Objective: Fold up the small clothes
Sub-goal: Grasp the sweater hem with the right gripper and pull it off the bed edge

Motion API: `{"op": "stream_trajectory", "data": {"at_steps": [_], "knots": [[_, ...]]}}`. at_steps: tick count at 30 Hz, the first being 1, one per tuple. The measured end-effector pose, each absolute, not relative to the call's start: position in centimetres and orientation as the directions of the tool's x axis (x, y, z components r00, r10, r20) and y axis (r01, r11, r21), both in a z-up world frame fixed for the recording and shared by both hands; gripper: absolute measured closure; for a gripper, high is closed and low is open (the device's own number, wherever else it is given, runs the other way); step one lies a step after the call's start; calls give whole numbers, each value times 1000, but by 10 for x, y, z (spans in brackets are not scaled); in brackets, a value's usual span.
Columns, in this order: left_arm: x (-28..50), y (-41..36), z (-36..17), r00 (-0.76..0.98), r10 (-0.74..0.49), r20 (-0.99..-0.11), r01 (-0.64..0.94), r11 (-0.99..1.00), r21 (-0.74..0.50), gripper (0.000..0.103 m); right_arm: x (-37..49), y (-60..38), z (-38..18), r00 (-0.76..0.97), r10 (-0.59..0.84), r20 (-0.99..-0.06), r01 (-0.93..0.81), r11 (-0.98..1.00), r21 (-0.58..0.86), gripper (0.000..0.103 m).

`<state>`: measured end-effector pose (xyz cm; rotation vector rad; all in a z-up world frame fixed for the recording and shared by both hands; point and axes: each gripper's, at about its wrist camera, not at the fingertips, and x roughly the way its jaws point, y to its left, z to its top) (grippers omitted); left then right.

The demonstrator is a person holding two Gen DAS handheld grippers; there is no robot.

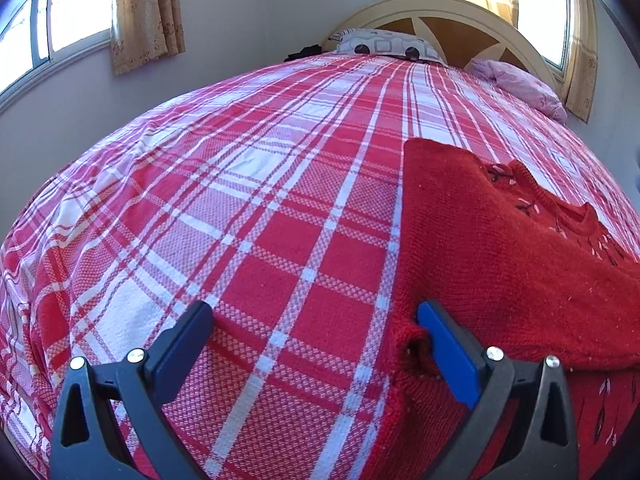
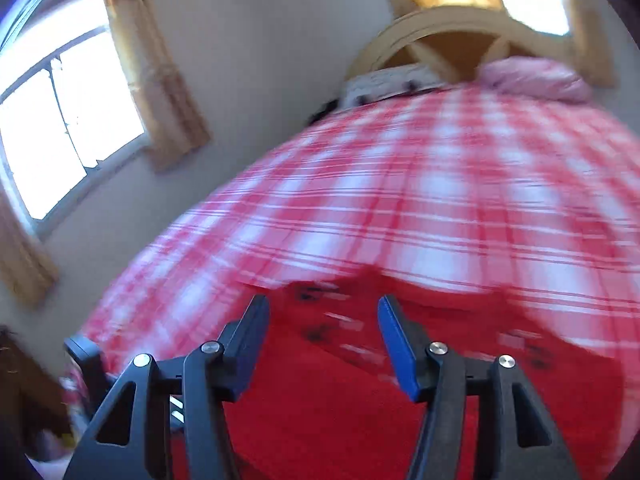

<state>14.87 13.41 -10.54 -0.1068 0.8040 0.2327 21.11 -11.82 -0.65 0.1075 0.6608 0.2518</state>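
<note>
A small red knitted sweater with embroidered leaf marks near its neck lies partly folded on the red-and-white plaid bedspread, at the right of the left wrist view. My left gripper is open wide; its right finger rests on the sweater's left edge, its left finger over the bedspread. In the blurred right wrist view the sweater fills the lower middle. My right gripper is open and empty above it.
At the head of the bed stand a wooden headboard, a patterned pillow and a pink bundle. Curtained windows flank the bed. The wall runs along the bed's left side.
</note>
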Motion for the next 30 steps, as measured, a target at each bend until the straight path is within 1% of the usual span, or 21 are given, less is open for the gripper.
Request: {"op": "stream_trajectory", "data": {"at_steps": [1, 2, 4, 7, 8, 9, 11, 13, 15, 16, 17, 18, 19, 22, 26, 27, 29, 30], "knots": [[148, 134, -105, 670, 174, -722, -250, 968, 2, 0, 194, -139, -10, 762, 204, -615, -157, 979, 131, 65], [148, 132, -105, 670, 186, -719, -253, 967, 15, 0, 185, -151, -14, 753, 182, -633, -141, 983, 114, 78], [148, 130, -105, 670, 206, -713, -254, 966, 40, 0, 164, -175, -28, 717, 136, -683, -112, 990, 80, 78], [149, 127, -104, 669, 218, -711, -254, 965, 58, 0, 141, -195, -59, 659, 38, -752, -76, 997, -16, 78], [149, 127, -104, 668, 215, -713, -253, 966, 54, 0, 135, -203, -73, 644, 12, -765, -53, 998, -29, 78], [149, 128, -103, 665, 203, -719, -249, 967, 44, 0, 128, -217, -76, 660, 28, -751, -40, 999, 2, 78], [150, 134, -100, 653, 158, -740, -224, 974, 10, 0, 116, -232, -73, 676, 62, -734, 6, 996, 90, 73], [143, 147, -88, 651, 96, -753, -190, 981, -39, 0, 99, -242, -59, 688, 37, -724, 56, 993, 103, 72], [127, 159, -76, 694, 76, -716, -179, 981, -69, 0, 68, -249, -41, 731, 22, -682, 68, 992, 104, 71], [114, 167, -67, 728, 63, -683, -159, 984, -79, 0, 52, -255, -34, 750, 45, -660, 59, 989, 134, 68], [106, 171, -63, 744, 48, -666, -135, 988, -80, 0, 35, -259, -28, 763, 75, -642, 48, 984, 171, 58], [96, 175, -59, 756, 27, -654, -101, 992, -75, 0, 14, -265, -23, 775, 115, -621, 33, 974, 222, 52], [88, 178, -57, 757, 9, -653, -68, 996, -65, 0, 1, -266, -21, 777, 142, -613, 21, 968, 252, 41], [68, 179, -59, 748, -23, -663, 7, 1000, -26, 0, -36, -264, -23, 746, 227, -626, -37, 953, 302, 41], [39, 169, -70, 709, -90, -699, 152, 988, 27, 0, -69, -247, -42, 676, 248, -694, -106, 965, 241, 41], [31, 167, -72, 697, -99, -710, 184, 982, 43, 0, -77, -243, -51, 655, 258, -710, -104, 962, 253, 41], [15, 164, -77, 670, -123, -732, 241, 969, 58, 0, -92, -240, -72, 596, 312, -739, -88, 941, 327, 41], [5, 161, -80, 657, -144, -740, 273, 960, 56, 0, -99, -235, -81, 578, 320, -751, -87, 939, 333, 41]]}}
